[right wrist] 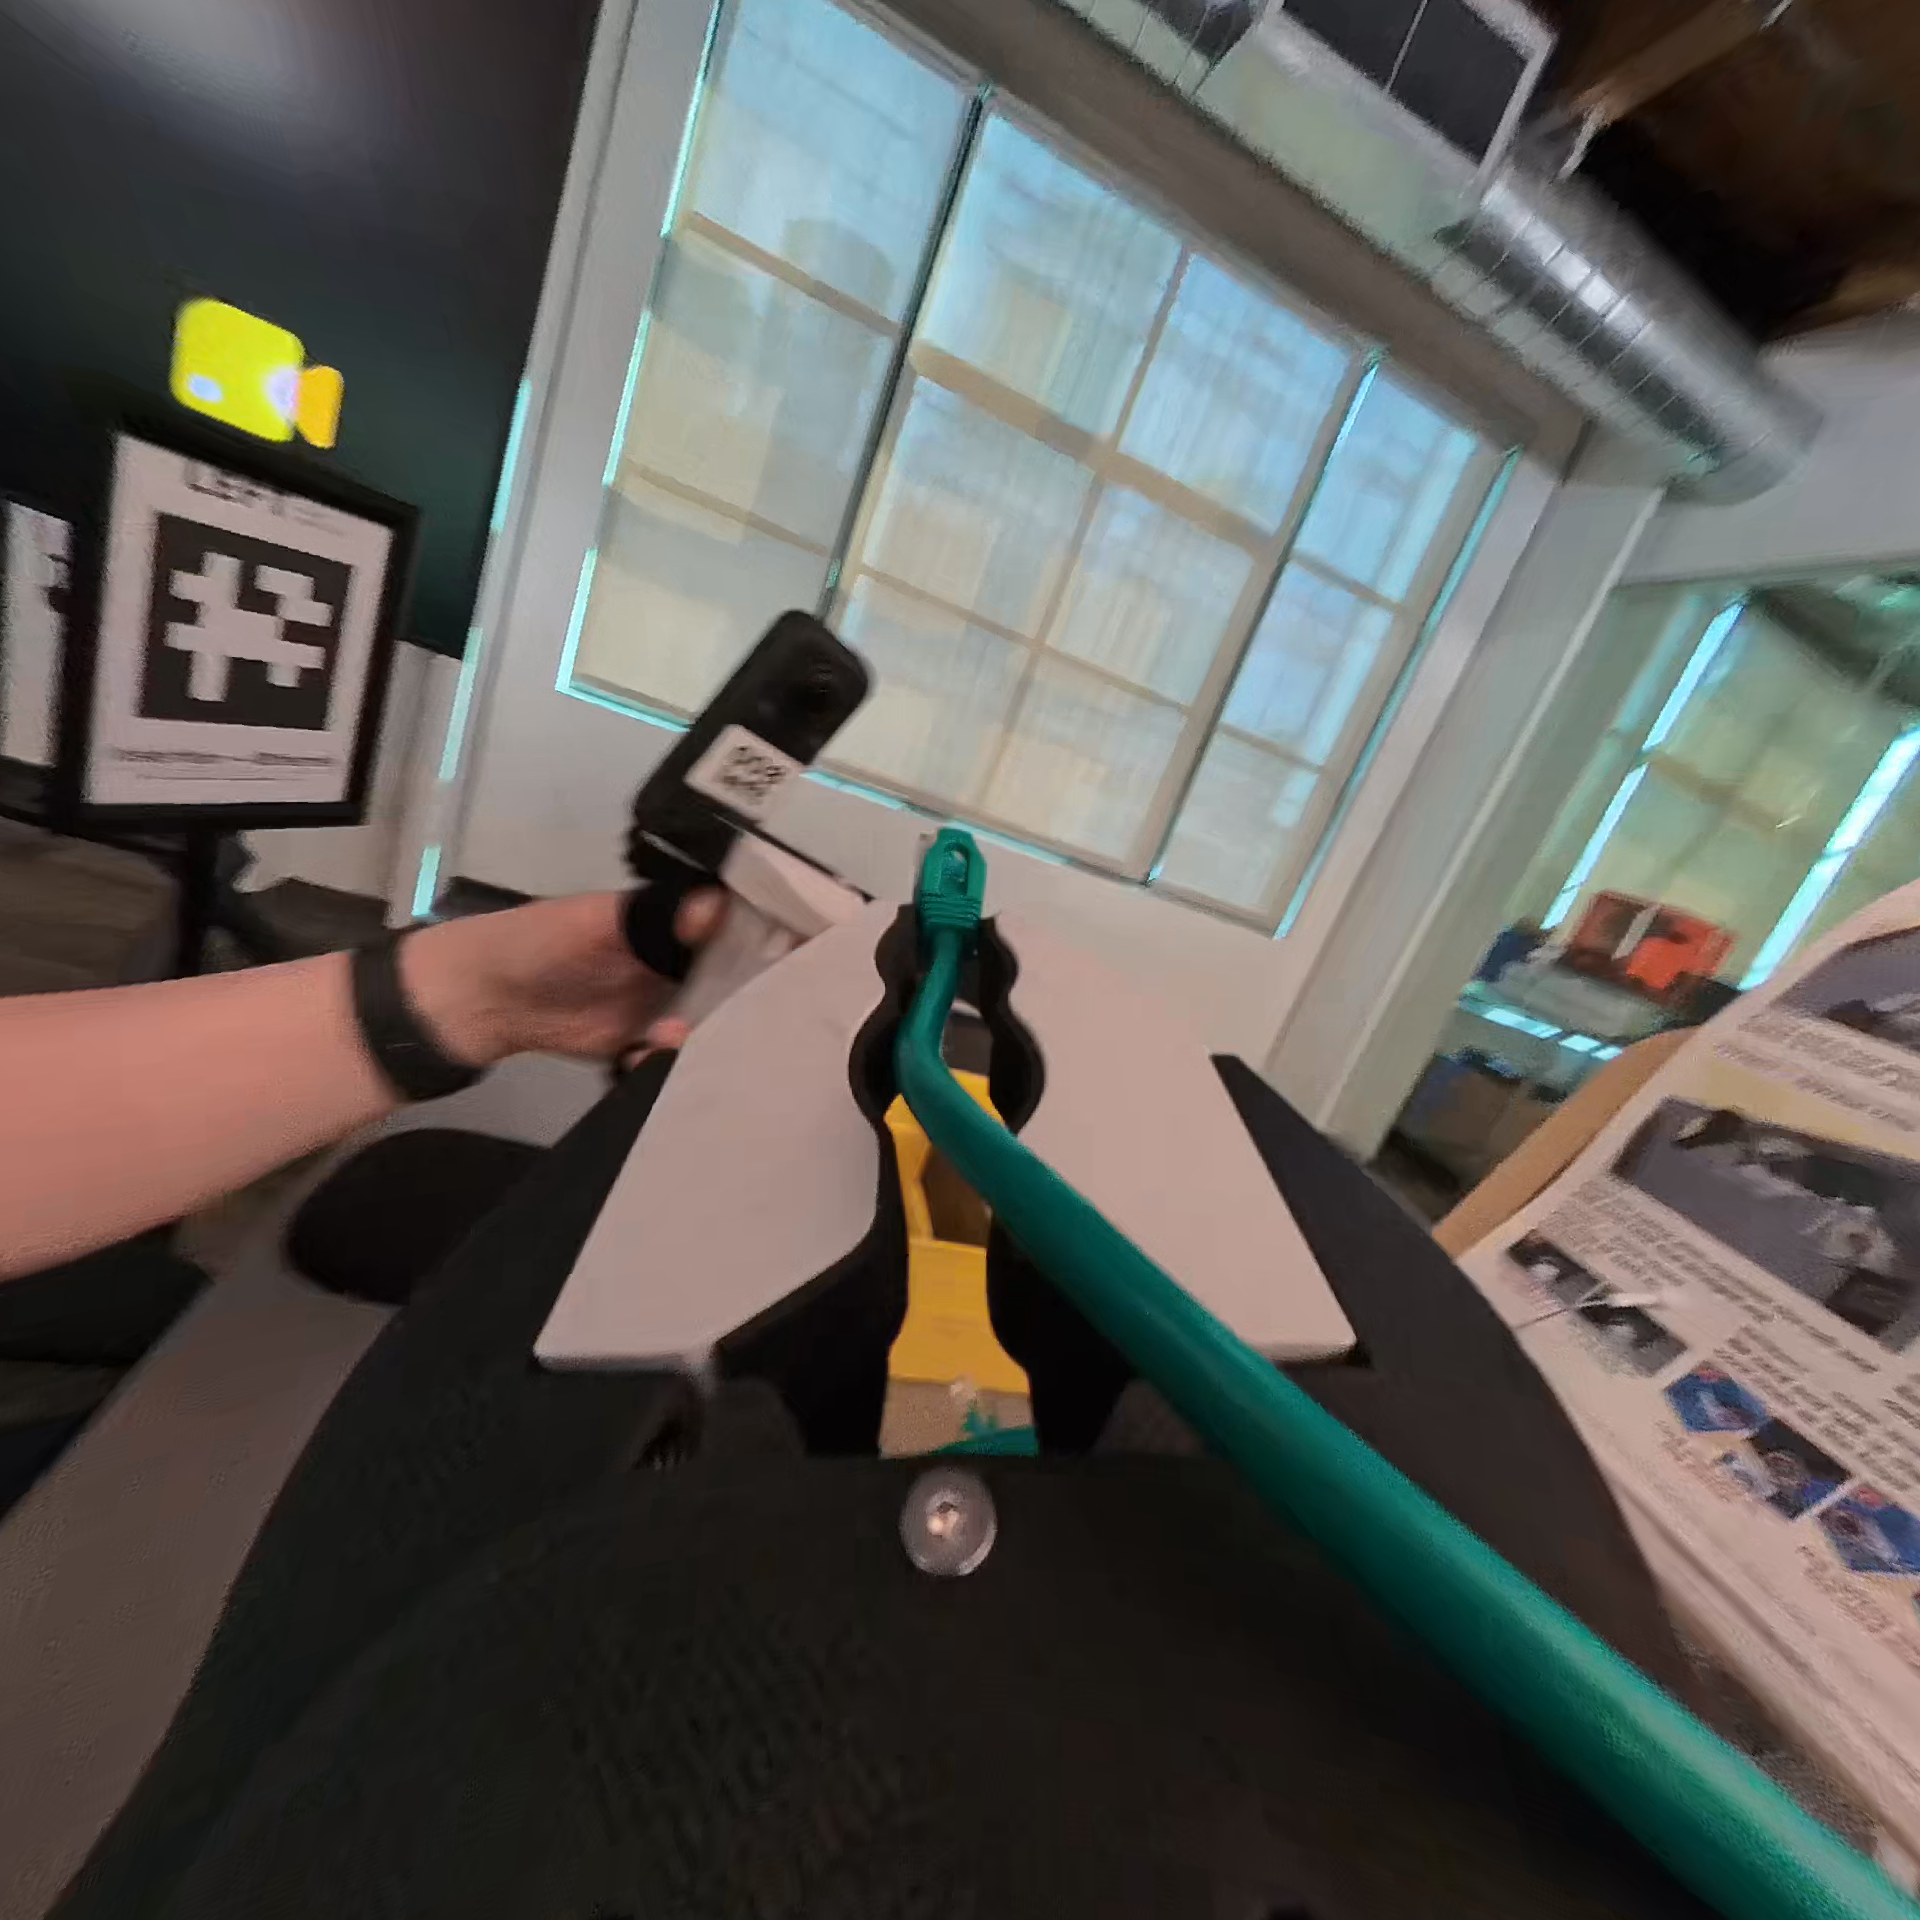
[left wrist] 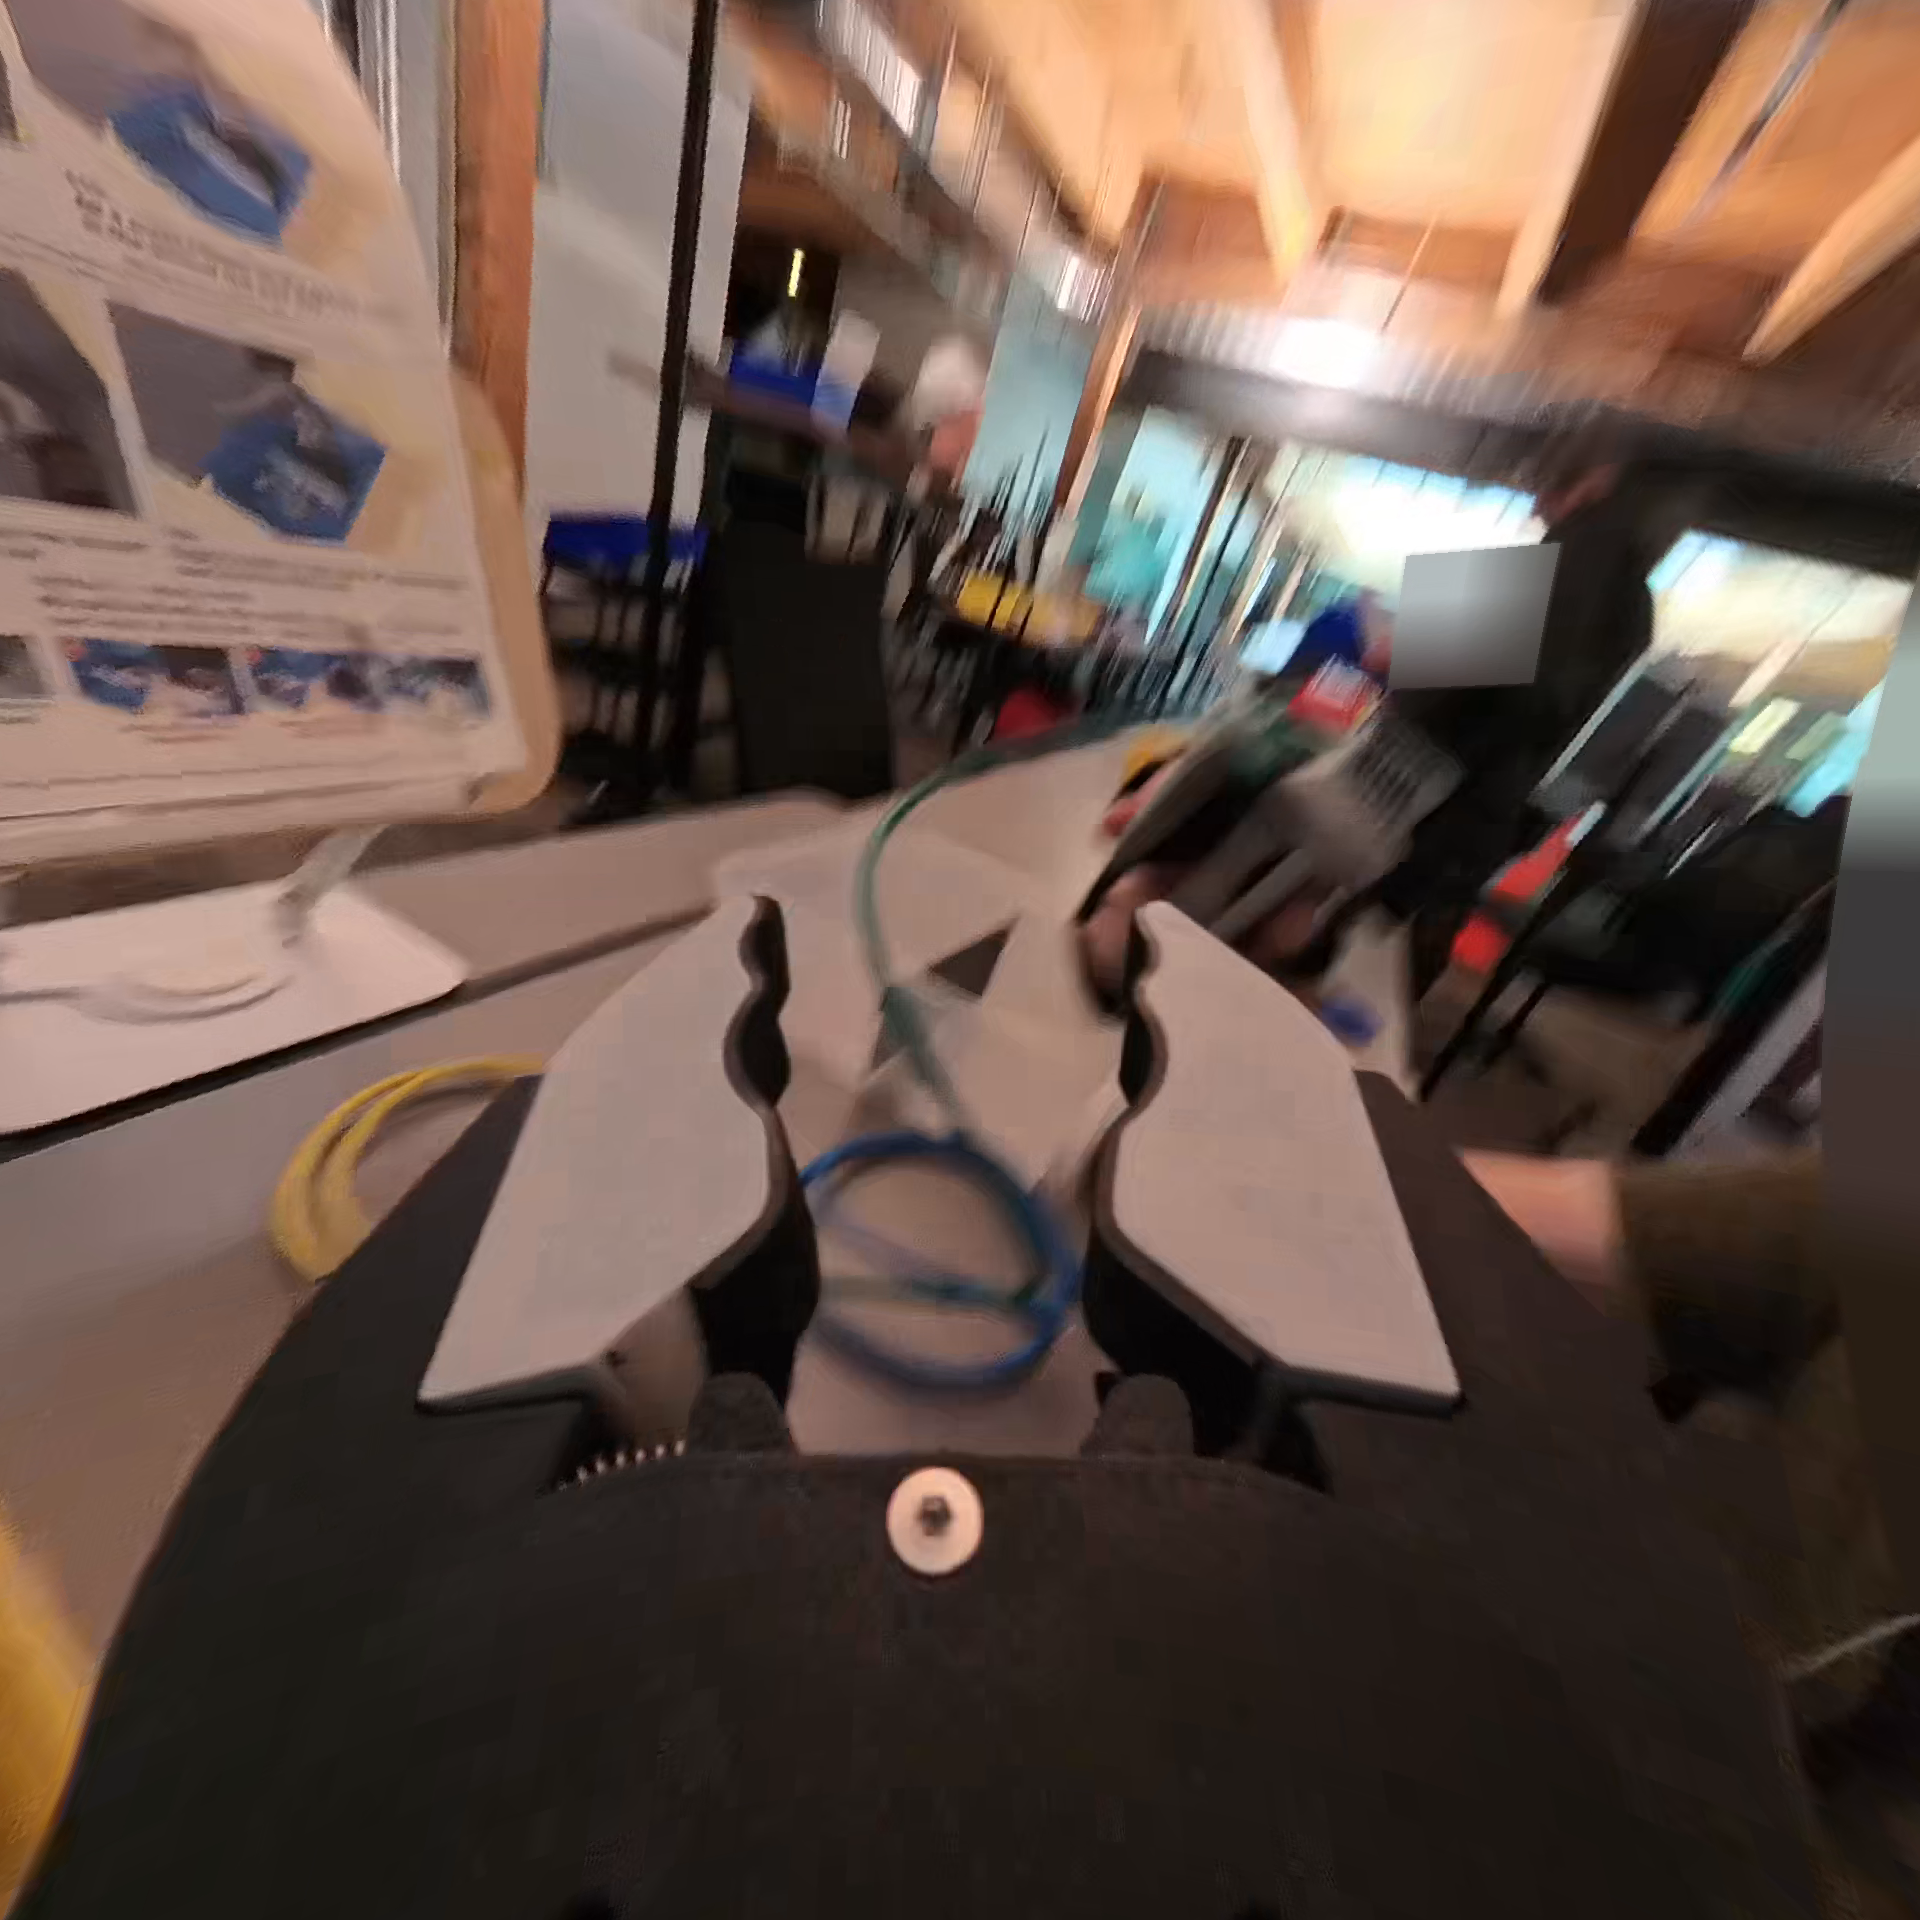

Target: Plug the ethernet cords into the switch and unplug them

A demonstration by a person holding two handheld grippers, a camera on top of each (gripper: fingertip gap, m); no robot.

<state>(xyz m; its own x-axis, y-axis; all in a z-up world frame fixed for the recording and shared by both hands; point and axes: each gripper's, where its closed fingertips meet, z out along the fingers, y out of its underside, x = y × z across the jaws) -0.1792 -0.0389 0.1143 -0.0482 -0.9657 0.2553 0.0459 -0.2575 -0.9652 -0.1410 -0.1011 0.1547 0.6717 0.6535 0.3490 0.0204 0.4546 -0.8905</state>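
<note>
1. An instruction sheet (left wrist: 208, 416) on a clear stand rises at the far left of the grey table (left wrist: 156, 1299) in the left wrist view.
2. Right of the sheet, a yellow cord (left wrist: 322, 1174) lies coiled on the table.
3. Right of the sheet again, the left gripper (left wrist: 951, 956) has its jaws spread wide with nothing between them; a blue cord (left wrist: 935, 1257) lies looped on the table below the gap.
4. Farther right of the sheet, the right gripper (right wrist: 940, 930) is closed on the green cord (right wrist: 1195, 1340) just behind its plug (right wrist: 945, 878), which sticks up past the fingertips.
5. The switch cannot be made out in either view.
</note>
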